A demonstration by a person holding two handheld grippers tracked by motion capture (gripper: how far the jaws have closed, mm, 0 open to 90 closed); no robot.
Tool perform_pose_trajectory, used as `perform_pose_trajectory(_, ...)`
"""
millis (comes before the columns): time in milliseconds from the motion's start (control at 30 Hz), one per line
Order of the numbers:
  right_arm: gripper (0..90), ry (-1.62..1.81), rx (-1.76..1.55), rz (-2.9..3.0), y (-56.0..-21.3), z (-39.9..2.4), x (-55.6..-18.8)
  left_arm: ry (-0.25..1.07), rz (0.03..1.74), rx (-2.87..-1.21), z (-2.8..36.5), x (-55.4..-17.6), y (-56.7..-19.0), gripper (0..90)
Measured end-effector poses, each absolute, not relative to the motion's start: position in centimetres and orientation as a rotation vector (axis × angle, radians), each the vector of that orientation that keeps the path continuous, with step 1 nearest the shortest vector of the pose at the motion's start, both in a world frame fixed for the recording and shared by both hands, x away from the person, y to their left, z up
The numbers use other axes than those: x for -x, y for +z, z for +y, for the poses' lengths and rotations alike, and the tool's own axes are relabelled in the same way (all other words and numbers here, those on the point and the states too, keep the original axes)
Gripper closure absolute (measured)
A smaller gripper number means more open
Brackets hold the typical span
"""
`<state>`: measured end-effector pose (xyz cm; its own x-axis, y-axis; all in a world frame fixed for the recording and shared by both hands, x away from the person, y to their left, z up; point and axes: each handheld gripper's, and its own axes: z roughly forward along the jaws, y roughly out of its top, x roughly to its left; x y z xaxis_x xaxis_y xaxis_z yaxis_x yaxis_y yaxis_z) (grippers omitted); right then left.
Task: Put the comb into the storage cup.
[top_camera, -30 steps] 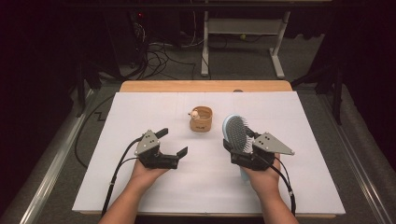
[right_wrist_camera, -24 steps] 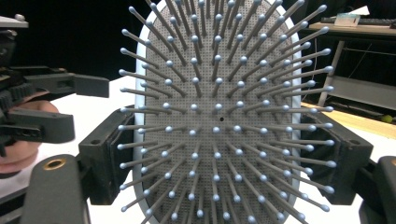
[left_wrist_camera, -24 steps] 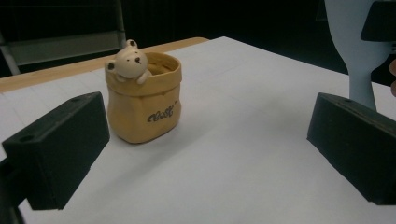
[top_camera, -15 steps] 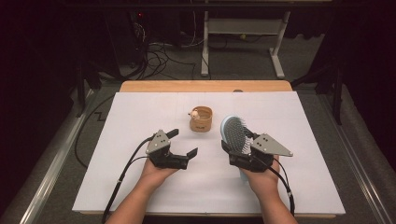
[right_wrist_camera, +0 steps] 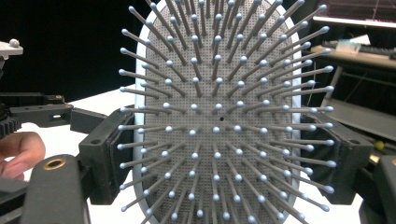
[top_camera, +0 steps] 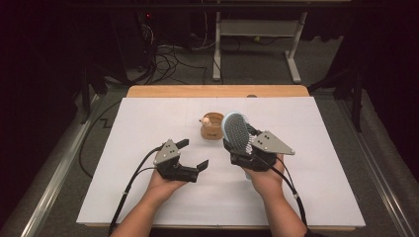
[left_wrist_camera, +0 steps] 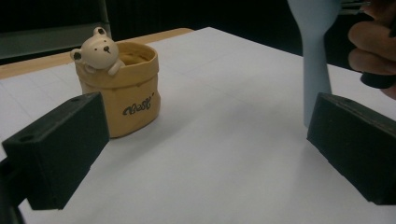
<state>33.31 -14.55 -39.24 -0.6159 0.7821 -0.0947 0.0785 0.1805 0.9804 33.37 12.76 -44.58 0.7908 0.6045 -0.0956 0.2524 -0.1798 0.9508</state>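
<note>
High view: showed the right tool [top_camera: 242,150] clenched on the head of a light-blue hairbrush [top_camera: 236,129], bristles facing the person, just beside the bear pot [top_camera: 212,129] on the white desk [top_camera: 148,118]. Showed the left tool [top_camera: 192,154] released and holding nothing, nearer the desk's front edge. Judged the step as standing the hairbrush handle-first in the bear pot; best done by keeping the handle plumb, centring it over the mouth before lowering, and steadying the light pot with the left tool.

Left gripper view: gave what the high view hid, namely the handle [left_wrist_camera: 315,60] hanging clear of the desk, well apart from the bear pot [left_wrist_camera: 122,88], with the bear figure [left_wrist_camera: 99,49] on the rim.

Right gripper view: confirmed both jaws pressed on the rim of the hairbrush [right_wrist_camera: 219,116], at the widest part of the head.
</note>
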Motion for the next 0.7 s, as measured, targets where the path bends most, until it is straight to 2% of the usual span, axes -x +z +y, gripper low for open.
perform_pose_trajectory(700,20.8,1.435,-0.754,1.905,-41.3,-12.7,-32.2,0.346,0.651,-1.73,13.0,-32.3,-43.8,0.0)
